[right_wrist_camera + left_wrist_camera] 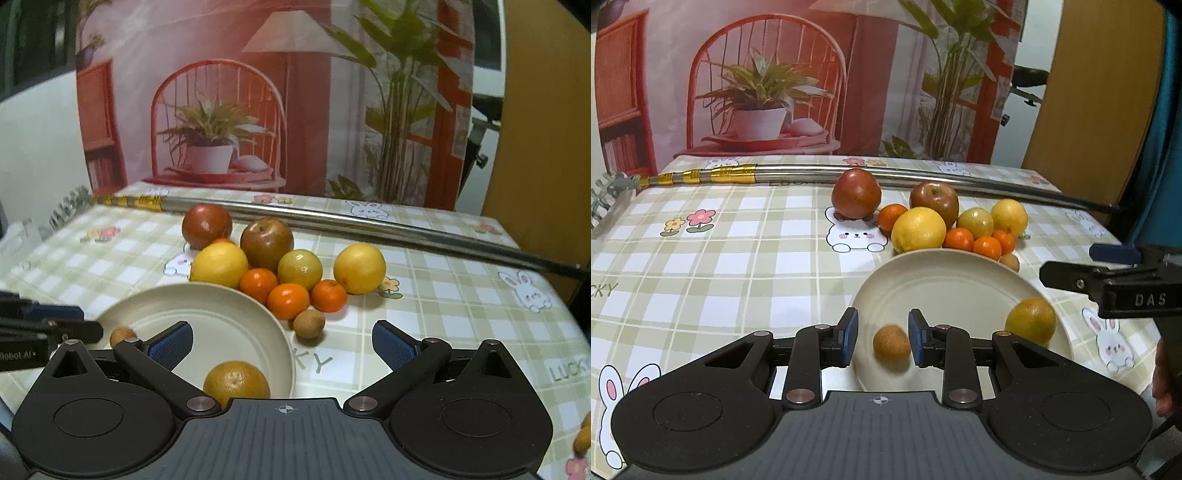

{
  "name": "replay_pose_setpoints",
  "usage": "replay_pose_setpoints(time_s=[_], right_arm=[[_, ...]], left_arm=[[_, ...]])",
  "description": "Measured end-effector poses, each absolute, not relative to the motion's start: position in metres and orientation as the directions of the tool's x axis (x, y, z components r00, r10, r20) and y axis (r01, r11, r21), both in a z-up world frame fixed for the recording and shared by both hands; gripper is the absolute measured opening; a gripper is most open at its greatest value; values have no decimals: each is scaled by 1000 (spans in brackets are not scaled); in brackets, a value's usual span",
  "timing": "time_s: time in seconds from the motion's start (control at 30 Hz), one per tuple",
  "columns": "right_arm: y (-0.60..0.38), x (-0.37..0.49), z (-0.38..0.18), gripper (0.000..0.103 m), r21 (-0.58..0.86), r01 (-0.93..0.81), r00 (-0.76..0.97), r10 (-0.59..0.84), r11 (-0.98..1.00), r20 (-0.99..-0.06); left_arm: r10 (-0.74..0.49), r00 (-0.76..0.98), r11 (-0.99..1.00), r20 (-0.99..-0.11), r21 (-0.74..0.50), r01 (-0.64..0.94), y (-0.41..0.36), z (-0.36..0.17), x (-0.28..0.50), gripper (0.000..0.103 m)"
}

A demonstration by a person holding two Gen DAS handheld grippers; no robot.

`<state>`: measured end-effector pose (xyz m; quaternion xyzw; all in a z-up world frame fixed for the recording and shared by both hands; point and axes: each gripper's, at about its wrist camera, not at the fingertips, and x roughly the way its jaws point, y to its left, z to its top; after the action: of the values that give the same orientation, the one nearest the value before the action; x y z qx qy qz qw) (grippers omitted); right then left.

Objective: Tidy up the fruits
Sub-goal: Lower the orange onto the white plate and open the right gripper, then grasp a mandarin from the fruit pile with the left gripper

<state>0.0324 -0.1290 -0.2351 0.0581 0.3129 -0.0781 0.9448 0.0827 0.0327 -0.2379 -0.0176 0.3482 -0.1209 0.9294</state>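
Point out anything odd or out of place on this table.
A long metal pole with gold bands lies across the table's far edge behind the fruit pile, unrelated to fruit sorting. The small brown fruit looks blurred between the left hand-held gripper's open fingers, over the plate.

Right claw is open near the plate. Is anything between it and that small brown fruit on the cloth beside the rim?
Nothing visible blocks it. The small brown fruit lies on the cloth ahead of the open right claw, just outside the plate rim. The small oranges sit close behind it, not in front.
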Motion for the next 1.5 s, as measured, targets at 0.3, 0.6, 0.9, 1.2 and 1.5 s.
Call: replay_pose_setpoints(time_s=[0.3,0.6,0.9,1.2,1.5], right_arm=[[-156,43,-221,98,125,180,813,-76,976,-577],[-195,67,-202,98,148,219,841,-110,964,-530],[-215,90,-217,98,181,244,830,-109,953,-547],[-233,93,-237,98,207,278,802,-108,938,-587],[-242,95,-249,98,229,301,789,-106,926,-606]], left_arm=[[-245,717,969,-652,-181,167,51,-202,122,33],[-278,692,956,-666,-263,130,45,-178,179,39],[-380,555,894,-740,-448,14,29,-232,252,38],[-412,525,853,-745,-518,-65,24,-263,279,38],[-424,503,828,-754,-547,-123,23,-282,291,38]])
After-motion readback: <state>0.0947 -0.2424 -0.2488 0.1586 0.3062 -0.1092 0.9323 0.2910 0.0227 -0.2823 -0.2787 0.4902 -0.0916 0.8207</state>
